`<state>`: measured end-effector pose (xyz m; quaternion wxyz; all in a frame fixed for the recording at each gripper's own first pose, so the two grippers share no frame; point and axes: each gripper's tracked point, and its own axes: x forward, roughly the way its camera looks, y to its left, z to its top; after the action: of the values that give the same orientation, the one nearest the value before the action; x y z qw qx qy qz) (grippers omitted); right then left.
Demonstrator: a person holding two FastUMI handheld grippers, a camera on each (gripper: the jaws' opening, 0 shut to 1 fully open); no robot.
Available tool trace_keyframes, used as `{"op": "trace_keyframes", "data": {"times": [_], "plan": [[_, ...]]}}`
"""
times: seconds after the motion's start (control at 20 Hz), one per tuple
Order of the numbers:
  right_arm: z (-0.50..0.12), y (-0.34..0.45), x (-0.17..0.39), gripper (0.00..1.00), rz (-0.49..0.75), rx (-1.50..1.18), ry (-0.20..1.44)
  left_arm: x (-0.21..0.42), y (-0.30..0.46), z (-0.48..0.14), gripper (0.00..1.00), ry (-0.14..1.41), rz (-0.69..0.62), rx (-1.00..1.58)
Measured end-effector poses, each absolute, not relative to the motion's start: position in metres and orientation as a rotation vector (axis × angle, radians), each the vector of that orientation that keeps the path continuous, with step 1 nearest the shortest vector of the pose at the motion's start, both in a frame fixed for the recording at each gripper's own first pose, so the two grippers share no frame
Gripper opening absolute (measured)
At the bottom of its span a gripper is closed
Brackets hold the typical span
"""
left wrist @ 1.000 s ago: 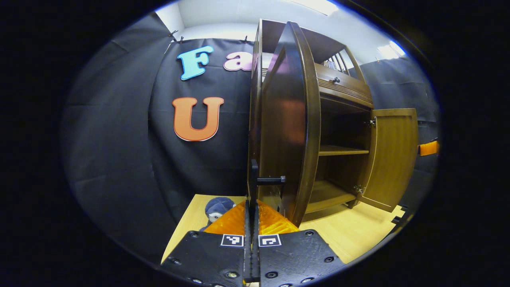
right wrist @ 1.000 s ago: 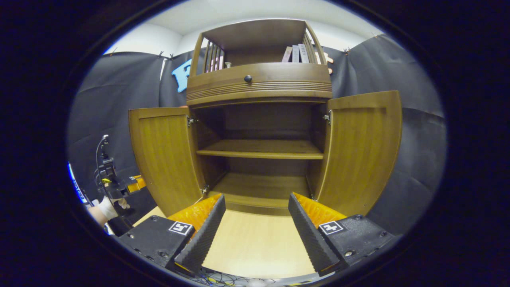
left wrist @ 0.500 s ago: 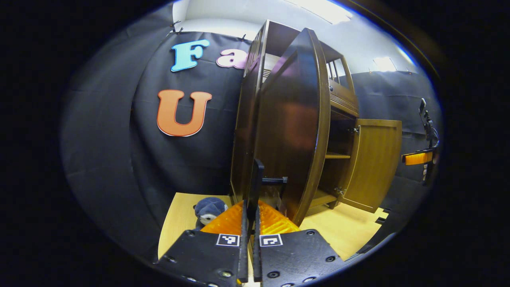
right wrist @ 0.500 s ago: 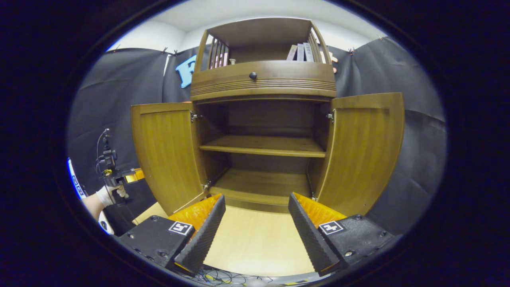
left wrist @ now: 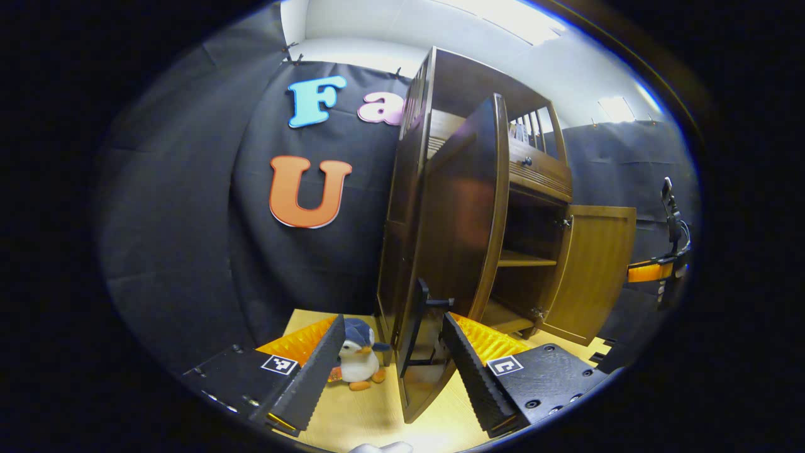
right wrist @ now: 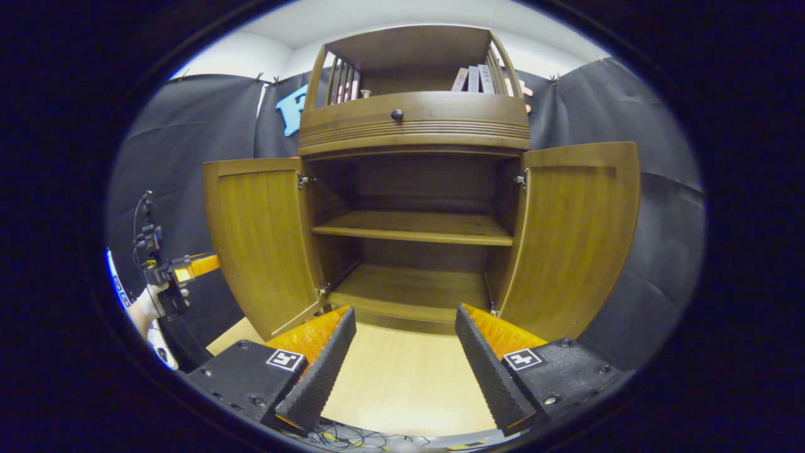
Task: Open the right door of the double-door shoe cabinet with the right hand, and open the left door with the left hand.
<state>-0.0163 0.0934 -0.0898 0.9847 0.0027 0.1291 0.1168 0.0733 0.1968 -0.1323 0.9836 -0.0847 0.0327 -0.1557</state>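
Both doors of the shoe cabinet (right wrist: pixel 415 189) stand wide open, so the task looks finished — left gripper (left wrist: pixel 390 371) spread apart around the left door's handle (left wrist: pixel 420 314), right gripper (right wrist: pixel 402 358) spread and empty — next only withdrawing.

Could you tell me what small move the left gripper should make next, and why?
Probably draw the left gripper straight back from the left door. Its jaws stand open on either side of the door handle without gripping it, and both the left door and the right door are swung wide.
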Motion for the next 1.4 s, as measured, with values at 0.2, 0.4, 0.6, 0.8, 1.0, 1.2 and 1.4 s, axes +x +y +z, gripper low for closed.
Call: {"op": "trace_keyframes", "data": {"times": [0.2,0.4,0.6,0.8,1.0,1.2,1.4], "plan": [[-0.085,0.087,-0.011,1.00,0.209,0.013,0.238,0.057,0.208,-0.110,1.00,0.073,-0.189,-0.136],[-0.077,0.070,-0.007,1.00,0.157,0.020,0.197,0.032,0.200,-0.063,1.00,0.019,-0.066,-0.061],[-0.073,0.054,-0.002,0.99,0.110,0.017,0.184,0.014,0.154,-0.022,1.00,-0.013,-0.029,-0.020],[-0.067,0.043,-0.001,1.00,0.087,0.014,0.163,0.006,0.098,-0.006,1.00,-0.035,-0.035,-0.017],[-0.065,0.036,-0.002,0.99,0.077,0.010,0.152,0.000,0.043,-0.014,1.00,-0.022,-0.055,0.020],[-0.061,0.032,-0.003,0.99,0.073,0.017,0.140,-0.009,0.000,-0.023,0.96,0.011,-0.116,0.012],[-0.061,0.026,-0.002,1.00,0.067,0.023,0.141,-0.005,-0.017,-0.016,0.96,-0.007,-0.134,-0.002]]}}
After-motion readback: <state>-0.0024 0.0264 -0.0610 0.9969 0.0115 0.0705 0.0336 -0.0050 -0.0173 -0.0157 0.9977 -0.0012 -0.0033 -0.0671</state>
